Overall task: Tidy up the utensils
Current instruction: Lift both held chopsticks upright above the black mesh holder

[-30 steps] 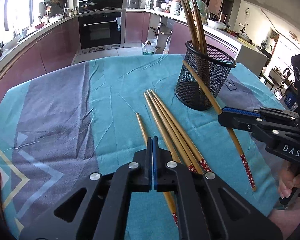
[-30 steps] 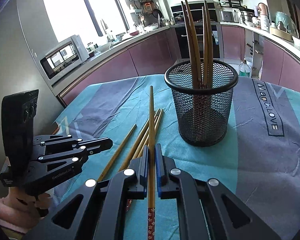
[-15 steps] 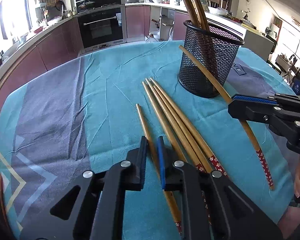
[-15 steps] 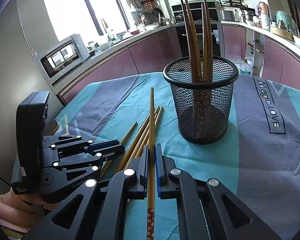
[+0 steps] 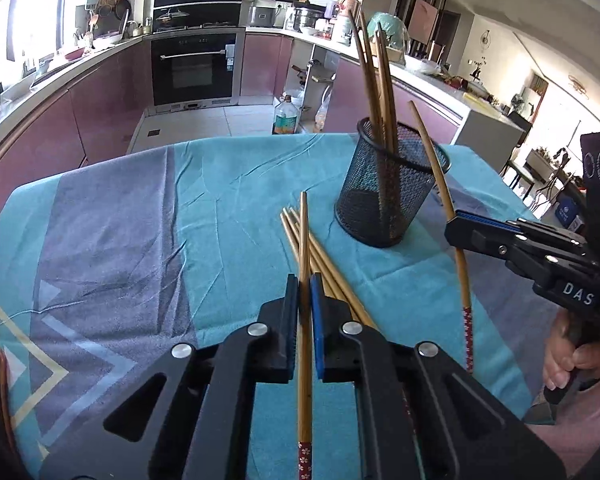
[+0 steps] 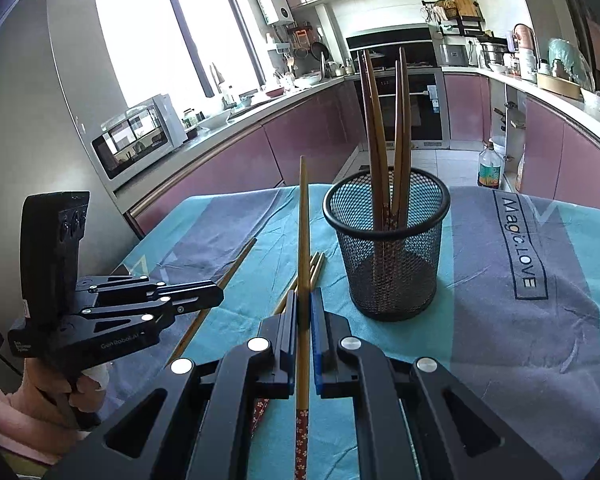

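Observation:
My left gripper [image 5: 305,292] is shut on a bamboo chopstick [image 5: 304,240] and holds it lifted, pointing forward over the loose chopsticks [image 5: 324,268] on the teal cloth. My right gripper [image 6: 305,308] is shut on another chopstick [image 6: 303,232], raised, its tip left of the black mesh holder [image 6: 392,264]. The holder stands upright with several chopsticks [image 6: 384,120] in it. In the left wrist view the holder [image 5: 388,196] is ahead to the right, and the right gripper [image 5: 480,232] holds its chopstick [image 5: 440,176] beside it. The left gripper [image 6: 204,296] shows at the left of the right wrist view.
The teal and grey tablecloth [image 5: 120,240] covers the table. A kitchen counter, oven [image 5: 196,68] and cabinets lie beyond the far edge. A microwave [image 6: 140,140] sits on the counter at left.
My left gripper opened around a single chopstick on the cloth, shut on it and lifted it. My right gripper raised its chopstick higher beside the holder.

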`<state>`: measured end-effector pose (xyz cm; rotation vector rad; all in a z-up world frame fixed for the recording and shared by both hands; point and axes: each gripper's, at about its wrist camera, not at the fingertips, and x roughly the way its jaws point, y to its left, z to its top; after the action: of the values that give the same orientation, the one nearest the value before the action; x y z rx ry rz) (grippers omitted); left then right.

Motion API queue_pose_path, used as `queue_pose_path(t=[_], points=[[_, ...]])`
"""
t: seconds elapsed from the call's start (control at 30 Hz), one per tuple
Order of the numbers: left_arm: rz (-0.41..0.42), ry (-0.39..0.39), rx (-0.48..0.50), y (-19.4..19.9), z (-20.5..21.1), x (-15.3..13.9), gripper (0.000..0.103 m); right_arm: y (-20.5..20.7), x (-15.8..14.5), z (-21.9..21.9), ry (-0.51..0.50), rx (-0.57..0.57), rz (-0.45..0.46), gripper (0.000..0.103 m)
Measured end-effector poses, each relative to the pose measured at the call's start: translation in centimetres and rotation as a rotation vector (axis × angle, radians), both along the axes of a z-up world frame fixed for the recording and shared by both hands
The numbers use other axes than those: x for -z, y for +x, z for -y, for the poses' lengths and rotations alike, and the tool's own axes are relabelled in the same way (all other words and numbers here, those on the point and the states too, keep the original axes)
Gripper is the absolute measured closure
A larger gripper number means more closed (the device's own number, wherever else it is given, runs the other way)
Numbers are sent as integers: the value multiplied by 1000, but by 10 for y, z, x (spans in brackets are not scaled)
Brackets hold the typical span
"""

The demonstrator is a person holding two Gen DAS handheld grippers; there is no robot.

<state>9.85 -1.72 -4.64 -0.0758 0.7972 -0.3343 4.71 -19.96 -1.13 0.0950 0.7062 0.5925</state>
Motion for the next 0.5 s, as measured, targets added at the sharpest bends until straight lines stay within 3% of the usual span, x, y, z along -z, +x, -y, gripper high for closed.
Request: queue_pose_path(t=[0.5], points=[[197, -197, 80, -22, -20, -87, 96, 2, -47, 23, 56, 22, 120, 98]])
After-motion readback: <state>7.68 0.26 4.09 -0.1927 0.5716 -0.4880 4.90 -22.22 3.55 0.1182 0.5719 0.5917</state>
